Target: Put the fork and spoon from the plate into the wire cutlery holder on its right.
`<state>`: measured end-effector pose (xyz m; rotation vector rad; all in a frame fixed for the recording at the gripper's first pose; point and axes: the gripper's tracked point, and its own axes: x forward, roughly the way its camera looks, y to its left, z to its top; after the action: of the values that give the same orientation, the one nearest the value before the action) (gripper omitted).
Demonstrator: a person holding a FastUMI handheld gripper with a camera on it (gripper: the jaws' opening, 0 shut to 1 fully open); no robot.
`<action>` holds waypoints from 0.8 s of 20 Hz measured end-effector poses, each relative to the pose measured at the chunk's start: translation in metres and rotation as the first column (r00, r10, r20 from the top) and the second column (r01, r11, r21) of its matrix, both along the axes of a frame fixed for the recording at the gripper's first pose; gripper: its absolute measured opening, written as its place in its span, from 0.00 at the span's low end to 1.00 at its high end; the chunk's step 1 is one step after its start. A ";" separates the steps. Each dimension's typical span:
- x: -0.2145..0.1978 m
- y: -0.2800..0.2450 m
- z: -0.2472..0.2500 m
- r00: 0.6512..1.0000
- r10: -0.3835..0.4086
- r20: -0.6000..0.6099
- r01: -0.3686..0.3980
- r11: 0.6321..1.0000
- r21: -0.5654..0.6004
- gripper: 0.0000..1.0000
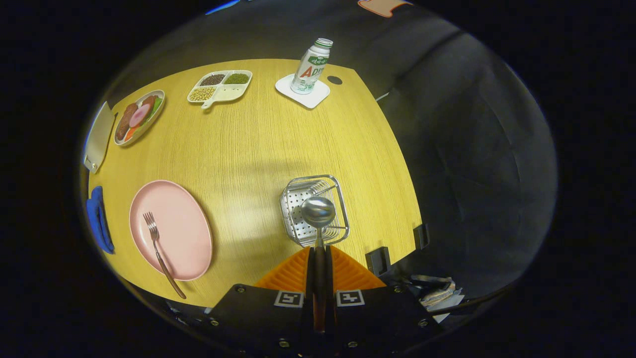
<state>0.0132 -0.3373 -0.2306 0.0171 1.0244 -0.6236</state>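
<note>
1. Gripper view, looking down along the fingers onto a yellow wooden table (258, 144).
2. Gripper (318, 251) at the near edge of the table, its two fingers pressed together on the handle of a metal spoon (318, 213). The jaws are clamped tight on that handle, with no gap between them.
3. Spoon bowl pointing forward, just ahead of the fingertips and hanging over the open top of the wire cutlery holder (314, 209). Whether the spoon touches the holder's rim cannot be told.
4. Holder square, shiny, with a perforated inside, standing to the right of a pink plate (186, 233).
5. Fork (160, 251) lying on that plate, tines away from the gripper, its handle reaching past the plate's near rim.
6. Farther back: a divided tray of beans (221, 85), a plate of food (139, 117), and a bottle (312, 65) on a white coaster (304, 94).
7. Progress, as a judgement: the spoon is lifted off the plate and nearly placed but not released; the fork is untouched. Roughly the first half is close to done; the whole fork half remains.
</note>
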 end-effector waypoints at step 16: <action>0.033 0.053 0.027 0.990 0.141 0.022 -0.140 0.988 -0.072 0.21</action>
<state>0.0461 -0.2847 -0.2038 -0.1077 0.9682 -0.5292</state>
